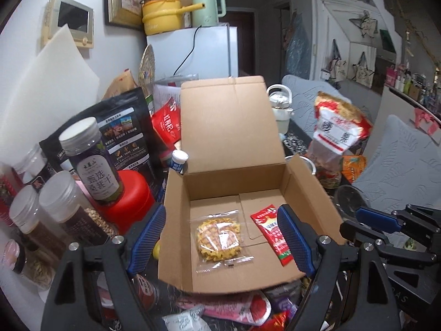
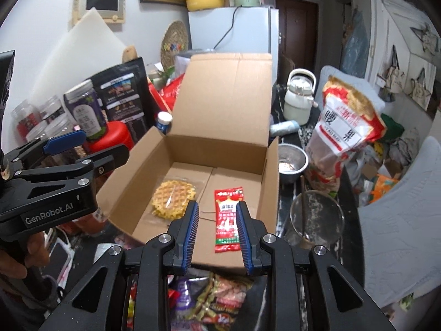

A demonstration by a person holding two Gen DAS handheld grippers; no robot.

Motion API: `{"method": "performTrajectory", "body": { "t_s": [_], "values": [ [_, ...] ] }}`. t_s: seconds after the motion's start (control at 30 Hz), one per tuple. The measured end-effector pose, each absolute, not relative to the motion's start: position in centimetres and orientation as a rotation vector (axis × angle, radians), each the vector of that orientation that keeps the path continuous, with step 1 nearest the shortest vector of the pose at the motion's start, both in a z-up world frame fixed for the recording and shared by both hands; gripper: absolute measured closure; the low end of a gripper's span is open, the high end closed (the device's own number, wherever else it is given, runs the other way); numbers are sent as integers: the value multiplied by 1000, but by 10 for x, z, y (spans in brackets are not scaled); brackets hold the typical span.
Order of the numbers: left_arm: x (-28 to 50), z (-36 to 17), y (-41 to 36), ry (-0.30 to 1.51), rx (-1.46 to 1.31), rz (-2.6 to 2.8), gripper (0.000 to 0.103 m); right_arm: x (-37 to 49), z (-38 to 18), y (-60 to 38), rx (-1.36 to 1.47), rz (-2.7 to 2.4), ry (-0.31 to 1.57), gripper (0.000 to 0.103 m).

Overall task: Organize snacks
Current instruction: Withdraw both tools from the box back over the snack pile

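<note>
We hold both grippers over the open cardboard box (image 1: 306, 193), which sits in the middle of a crowded desk with its lid standing up at the far side. Two snacks already lie flat on the box floor: a wrapped waffle (image 1: 219, 238) toward the left wall and a red sachet (image 1: 273, 233) beside it toward the right wall, close but apart. The left gripper (image 1: 220, 237) is spread wide and empty, its blue pads straddling the box's near edge. The right gripper (image 2: 217, 234) is also parted and holds nothing; the sachet only shows through the gap between its pads.

The remaining snacks form a loose pile (image 2: 217, 295) of packets at the desk's near edge, right under our grippers. We judge the main risk is there: the packets overlap and are slick, so a pinch could catch two at once or slip off. Dipping toward them could also knock the box's near wall and shift it.

Clutter hems the box in. Jars (image 1: 91, 162) and a red tub (image 1: 132, 195) crowd its left side, with a black pouch (image 1: 126, 129) behind them. On the right stand a steel bowl (image 2: 292, 162), a glass (image 2: 317, 218) and a tall bag of nuts (image 2: 344, 127), all easy to tip with a wide swing.
</note>
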State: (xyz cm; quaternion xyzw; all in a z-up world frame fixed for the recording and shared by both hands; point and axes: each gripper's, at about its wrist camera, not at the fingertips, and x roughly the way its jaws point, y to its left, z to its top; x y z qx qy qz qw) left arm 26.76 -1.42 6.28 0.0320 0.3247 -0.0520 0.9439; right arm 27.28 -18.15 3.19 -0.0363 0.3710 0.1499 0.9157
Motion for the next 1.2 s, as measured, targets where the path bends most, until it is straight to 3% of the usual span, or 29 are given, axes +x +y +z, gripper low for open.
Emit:
{"method": "performTrajectory", "body": {
  "t_s": [0.17,0.27,0.57,0.87,0.93,1.2],
  "values": [
    [240,75,-11,629,65,-136,20,249,43,-183,-68,308,739,75],
    [224,78,-9,620,64,-160,20,232,49,-183,-69,307,717,68],
    [181,77,-9,611,72,-237,20,188,53,-178,-115,316,670,68],
    [153,64,-6,627,79,-265,20,146,46,-169,-147,337,629,61],
    [149,60,-6,639,77,-268,20,138,44,-168,-153,339,623,55],
    [138,33,2,681,45,-247,20,113,24,-161,-166,346,608,47]
  ]
}}
